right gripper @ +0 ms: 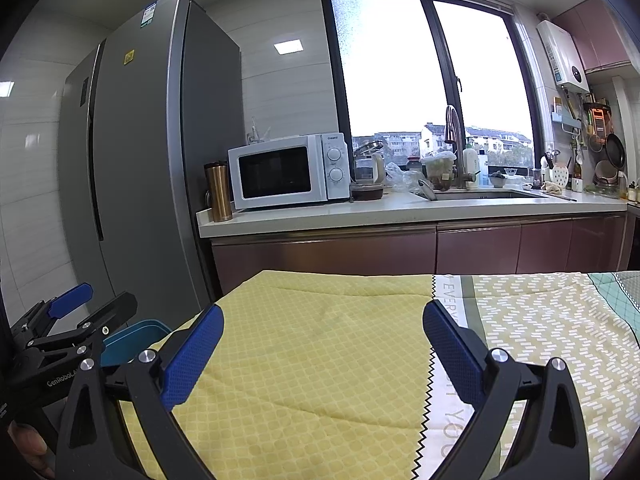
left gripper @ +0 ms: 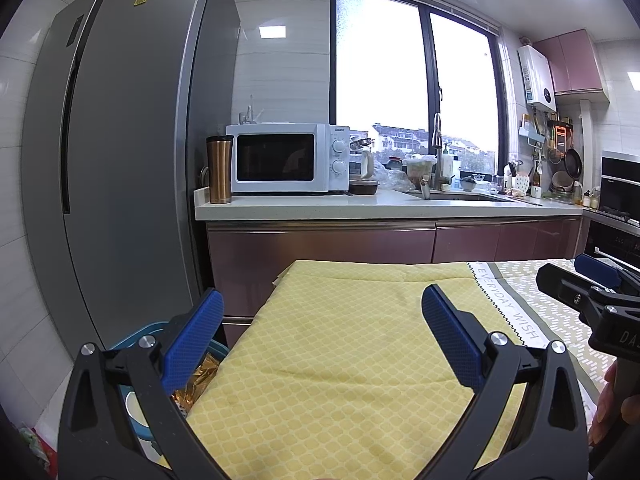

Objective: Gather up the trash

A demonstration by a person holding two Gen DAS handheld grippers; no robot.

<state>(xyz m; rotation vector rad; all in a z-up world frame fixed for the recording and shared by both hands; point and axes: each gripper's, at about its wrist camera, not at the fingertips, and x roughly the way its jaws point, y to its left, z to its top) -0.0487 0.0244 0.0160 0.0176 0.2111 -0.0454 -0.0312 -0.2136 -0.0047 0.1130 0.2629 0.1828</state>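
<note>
My left gripper [left gripper: 322, 322] is open over the yellow patterned cloth [left gripper: 344, 360] that covers the table, with nothing between its blue pads. Behind its left finger, beside the table's left edge, stands a blue bin [left gripper: 140, 420] holding crumpled golden wrapping [left gripper: 198, 380] and something white. My right gripper [right gripper: 322, 332] is also open and empty above the same cloth [right gripper: 320, 380]. Each gripper shows in the other's view: the right one [left gripper: 588, 284] at the right edge, the left one [right gripper: 76, 320] at the lower left above the blue bin [right gripper: 134, 340].
A tall grey fridge [left gripper: 120, 160] stands left of the table. Behind it runs a counter [left gripper: 360, 204] with a white microwave [left gripper: 284, 158], a copper tumbler [left gripper: 219, 170], a sink and kitchen clutter under a big window. The cloth's right part carries a printed white-dash pattern [right gripper: 552, 340].
</note>
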